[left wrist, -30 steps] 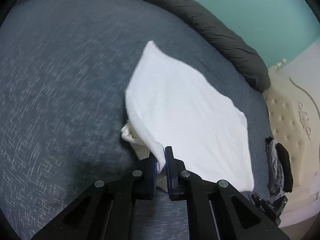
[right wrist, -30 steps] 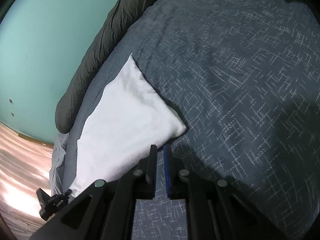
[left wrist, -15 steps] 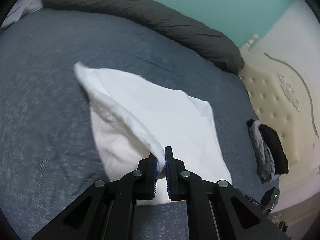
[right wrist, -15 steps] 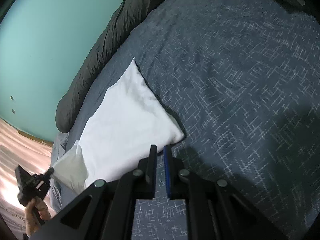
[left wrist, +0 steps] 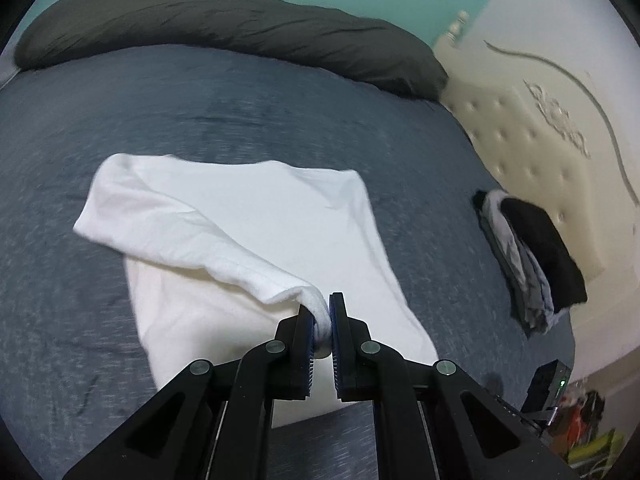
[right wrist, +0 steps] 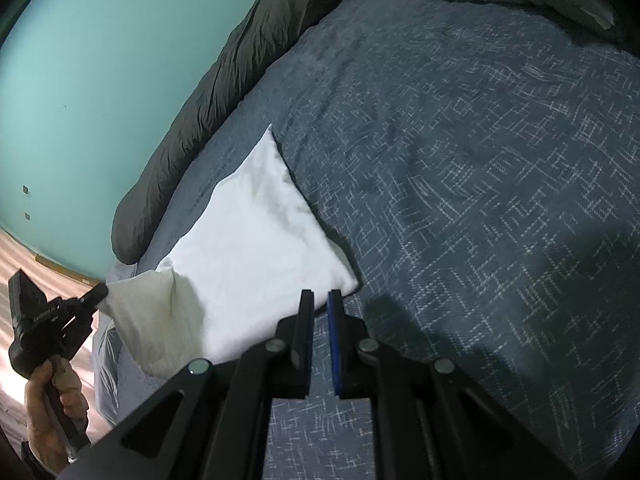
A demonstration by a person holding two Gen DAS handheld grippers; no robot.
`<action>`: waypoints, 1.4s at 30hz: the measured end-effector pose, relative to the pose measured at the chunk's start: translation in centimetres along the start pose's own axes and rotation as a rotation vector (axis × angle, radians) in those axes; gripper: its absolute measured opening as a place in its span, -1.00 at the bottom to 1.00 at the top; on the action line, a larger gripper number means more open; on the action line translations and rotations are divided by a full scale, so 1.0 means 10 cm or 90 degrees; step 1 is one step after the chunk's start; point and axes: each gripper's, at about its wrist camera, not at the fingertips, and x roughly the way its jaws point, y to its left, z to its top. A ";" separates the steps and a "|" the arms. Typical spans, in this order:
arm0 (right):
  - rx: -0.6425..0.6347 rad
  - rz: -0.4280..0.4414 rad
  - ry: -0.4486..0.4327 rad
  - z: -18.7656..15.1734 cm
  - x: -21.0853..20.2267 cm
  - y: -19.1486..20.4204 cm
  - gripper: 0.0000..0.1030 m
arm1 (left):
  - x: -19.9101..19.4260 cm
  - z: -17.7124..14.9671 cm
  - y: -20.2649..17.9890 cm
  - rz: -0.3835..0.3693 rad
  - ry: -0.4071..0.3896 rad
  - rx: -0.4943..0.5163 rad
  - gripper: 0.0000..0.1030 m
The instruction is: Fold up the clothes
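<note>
Blue bedspread bears no readable writing; left tongs clamp white garment, right tongs together, empty.

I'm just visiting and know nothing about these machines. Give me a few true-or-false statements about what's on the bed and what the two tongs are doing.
1. The left tongs pinch a corner of the white garment. True.
2. The right tongs also grip the garment. False: they are shut with nothing between them.
3. The bedspread is red. False: it is dark blue-grey.
4. A small pile of dark clothes lies near the headboard. True.
5. The wall is teal. True.
</note>
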 end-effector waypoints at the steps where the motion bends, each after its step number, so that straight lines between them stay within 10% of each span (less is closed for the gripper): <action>1: 0.001 0.001 -0.001 0.01 -0.01 -0.01 -0.85 | 0.07 0.00 -0.11 -0.002 0.005 0.014 -0.86; 11: 0.006 -0.008 -0.011 0.10 -0.05 -0.15 -0.85 | 0.84 -0.30 -0.99 -0.023 0.093 0.121 -0.86; 20: 0.019 -0.006 -0.015 0.15 -0.08 -0.25 -0.85 | 1.19 -0.62 -1.00 0.003 0.151 0.142 -0.85; 29: 0.002 0.001 -0.009 0.11 -0.02 -0.15 -0.85 | 0.70 -0.67 -0.78 -0.037 0.134 0.110 -0.39; 38: -0.026 0.063 -0.010 0.12 0.07 0.12 -0.84 | 0.10 -0.57 -0.04 0.005 0.081 0.044 -0.33; 42: -0.073 0.078 -0.009 0.13 0.12 0.39 -0.19 | 0.07 -0.57 0.29 0.033 0.076 0.014 -0.33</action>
